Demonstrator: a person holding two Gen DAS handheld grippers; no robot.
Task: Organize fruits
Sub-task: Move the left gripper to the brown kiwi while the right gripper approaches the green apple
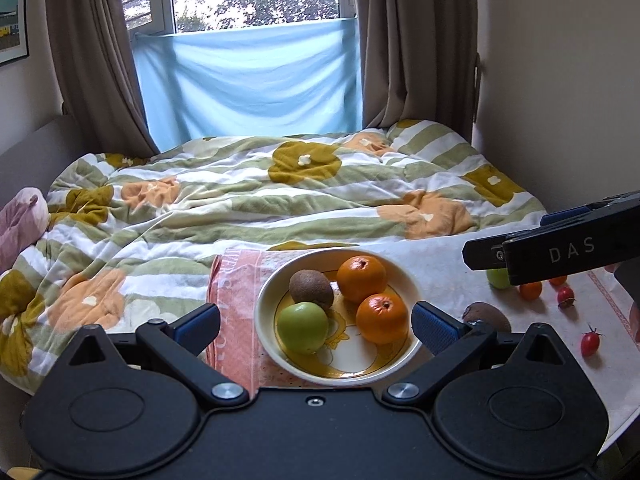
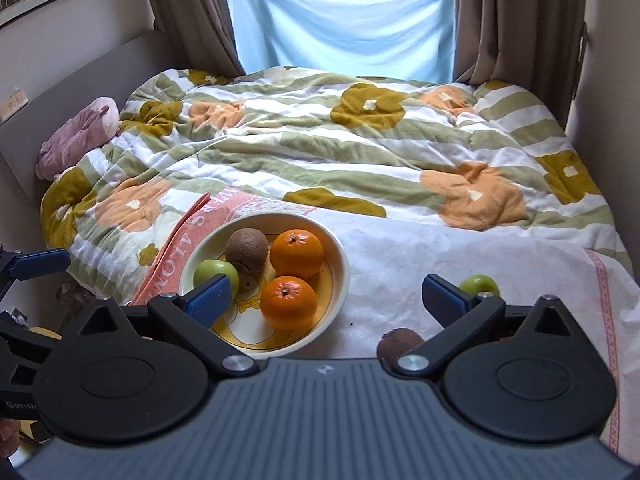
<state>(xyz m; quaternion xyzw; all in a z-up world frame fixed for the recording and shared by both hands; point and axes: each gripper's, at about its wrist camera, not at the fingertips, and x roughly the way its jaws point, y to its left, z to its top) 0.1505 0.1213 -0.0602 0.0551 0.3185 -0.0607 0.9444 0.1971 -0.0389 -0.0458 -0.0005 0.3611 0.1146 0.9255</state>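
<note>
A cream bowl (image 1: 269, 332) (image 2: 340, 264) sits on a white cloth and holds a kiwi (image 1: 311, 288) (image 2: 247, 249), a green apple (image 1: 303, 327) (image 2: 212, 270) and two oranges (image 1: 361, 279) (image 2: 296, 253). My left gripper (image 1: 316, 326) hovers open just above the bowl's near side, empty. My right gripper (image 2: 326, 300) is open and empty, right of the bowl. Loose on the cloth to the right lie a second kiwi (image 1: 488, 315) (image 2: 400, 342), a green apple (image 2: 478, 284) (image 1: 497, 279) and small tomatoes (image 1: 589, 342). In the left wrist view the right gripper's body (image 1: 560, 248) covers part of that apple.
A rumpled flowered duvet (image 1: 256, 188) covers the bed behind the cloth. The pink-bordered cloth edge (image 1: 236, 300) lies left of the bowl. A purple plush (image 2: 78, 136) rests at the bed's left. Curtains and a window with blue fabric (image 1: 248, 84) stand beyond; a wall runs along the right.
</note>
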